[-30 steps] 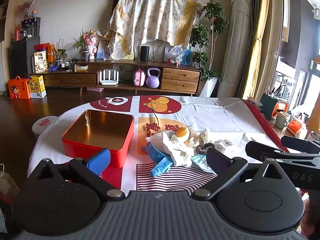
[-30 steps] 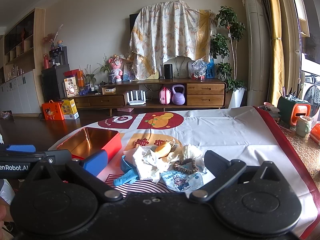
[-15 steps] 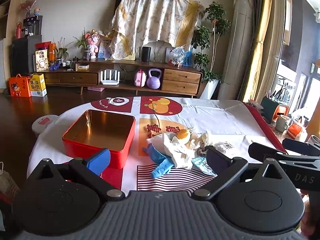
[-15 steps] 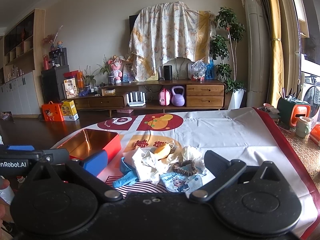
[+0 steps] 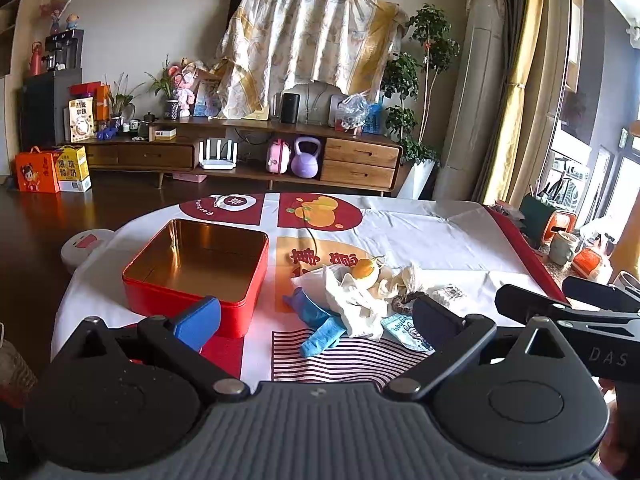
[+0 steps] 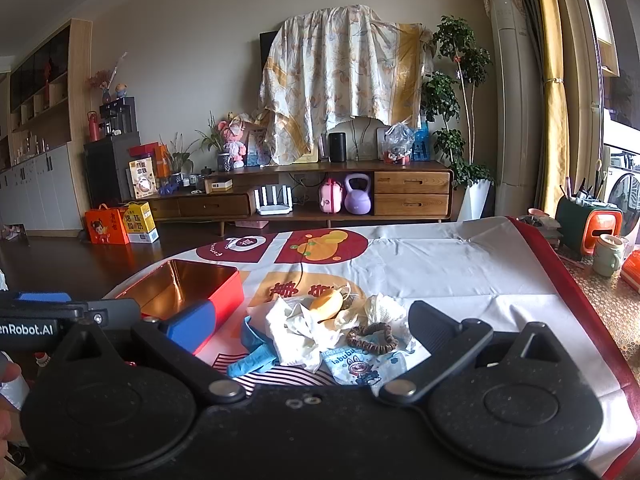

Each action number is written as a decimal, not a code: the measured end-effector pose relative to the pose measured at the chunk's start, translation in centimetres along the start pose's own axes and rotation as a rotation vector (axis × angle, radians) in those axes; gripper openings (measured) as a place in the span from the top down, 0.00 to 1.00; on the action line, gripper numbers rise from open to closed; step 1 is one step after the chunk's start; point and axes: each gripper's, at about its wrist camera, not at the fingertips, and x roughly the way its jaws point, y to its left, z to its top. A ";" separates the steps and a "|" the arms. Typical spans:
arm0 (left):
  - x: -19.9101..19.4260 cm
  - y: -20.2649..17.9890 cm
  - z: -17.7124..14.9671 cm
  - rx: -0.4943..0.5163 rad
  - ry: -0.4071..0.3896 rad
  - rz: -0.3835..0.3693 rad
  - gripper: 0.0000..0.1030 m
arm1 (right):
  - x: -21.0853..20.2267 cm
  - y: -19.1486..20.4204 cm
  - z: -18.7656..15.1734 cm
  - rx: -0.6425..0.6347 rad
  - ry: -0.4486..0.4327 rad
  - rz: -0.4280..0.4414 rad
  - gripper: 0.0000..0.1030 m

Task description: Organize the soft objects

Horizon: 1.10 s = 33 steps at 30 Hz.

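An empty red tin box [image 5: 200,268] [image 6: 192,288] with a gold inside stands on the table's left. Right of it lies a heap of soft things: a blue glove [image 5: 320,322] [image 6: 250,354], a white cloth [image 5: 352,304] [image 6: 296,332], an orange plush [image 5: 364,269] [image 6: 326,305], a brown scrunchie [image 6: 372,338] and a printed packet [image 6: 360,364]. My left gripper [image 5: 316,316] is open and empty, near the table's front edge, short of the heap. My right gripper [image 6: 310,326] is open and empty, just short of the heap.
The table has a white cloth with red patterns [image 5: 420,232]. A cup and orange holder [image 6: 604,240] stand on a side surface at right. A wooden TV cabinet [image 5: 280,160] lines the far wall. The right gripper's body shows at the left view's right edge [image 5: 560,312].
Both grippers have shifted only slightly; the view drifted a little. The jaws stay open and the heap and tin have not moved.
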 end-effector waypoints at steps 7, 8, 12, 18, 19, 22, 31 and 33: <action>0.0 0.2 0.1 -0.003 0.001 -0.002 0.00 | 0.0 0.0 0.0 -0.001 -0.001 0.000 0.00; 0.0 0.2 0.1 -0.005 0.001 -0.001 0.00 | 0.0 0.0 0.0 0.000 -0.001 0.000 0.00; 0.0 0.2 0.1 -0.003 0.000 0.000 0.00 | -0.1 0.0 0.0 0.000 -0.002 0.001 0.00; 0.0 0.3 0.1 -0.004 0.002 0.004 0.00 | -0.1 0.0 -0.1 0.000 -0.002 0.001 0.00; 0.0 0.4 0.2 -0.005 0.004 0.005 0.00 | 0.0 0.0 -0.1 0.000 -0.003 0.001 0.00; 0.1 0.5 0.2 -0.008 0.008 0.007 0.00 | -0.1 0.0 -0.1 0.000 -0.002 0.001 0.00; 0.9 0.5 0.0 -0.010 0.026 0.004 0.00 | 0.9 -1.1 -0.3 -0.001 0.007 0.012 0.01; 1.3 0.5 0.0 -0.011 0.032 0.003 0.00 | 0.2 -0.4 0.7 -0.002 0.010 0.016 0.02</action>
